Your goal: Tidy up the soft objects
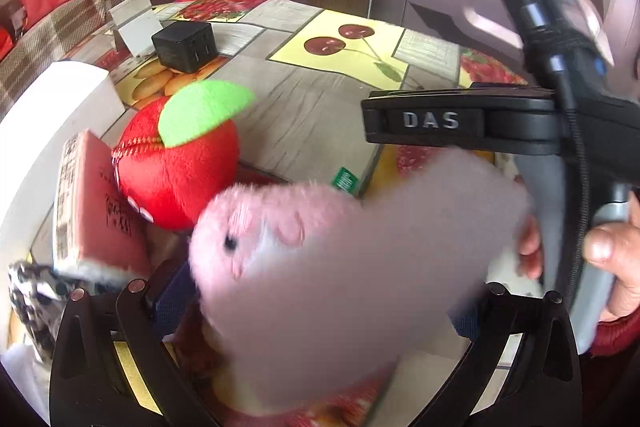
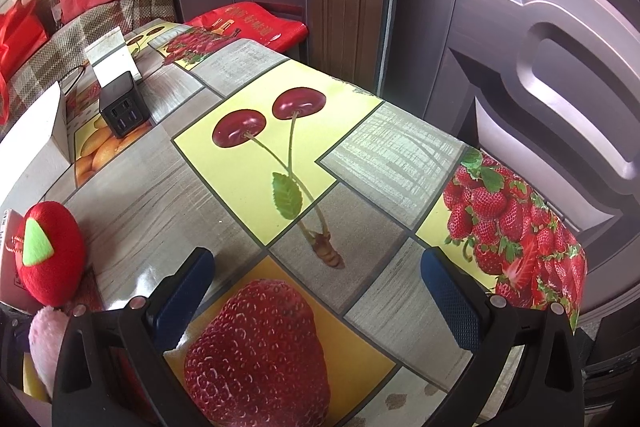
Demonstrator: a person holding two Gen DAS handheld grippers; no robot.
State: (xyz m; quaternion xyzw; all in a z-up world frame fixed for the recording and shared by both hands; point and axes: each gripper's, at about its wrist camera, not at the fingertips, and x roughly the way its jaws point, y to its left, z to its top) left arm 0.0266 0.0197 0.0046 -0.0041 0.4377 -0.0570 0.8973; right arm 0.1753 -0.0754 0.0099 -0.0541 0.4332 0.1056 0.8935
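Gripping pink plush (image 1: pixel 320 267): left gripper (image 1: pixel 320 301); right gripper (image 2: pixel 316 297) empty.

Pink plush (image 1: pixel 320 267) blurred, up close; red apple plush (image 1: pixel 180 163) w/ green leaf behind.

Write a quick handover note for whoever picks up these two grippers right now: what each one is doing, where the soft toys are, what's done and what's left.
Left gripper: jaws closed on the pink plush toy, held above the table; the image is blurred.
Right gripper: open, empty, over the strawberry print.
Red plush apple: resting at the table's left side, touching a pink book, beside the white box.
Spotted fabric: at the far left; what it is cannot be told.
Done: pink toy picked up.
Left: set it down, probably beside the apple; the pictures show no clear spot for it.
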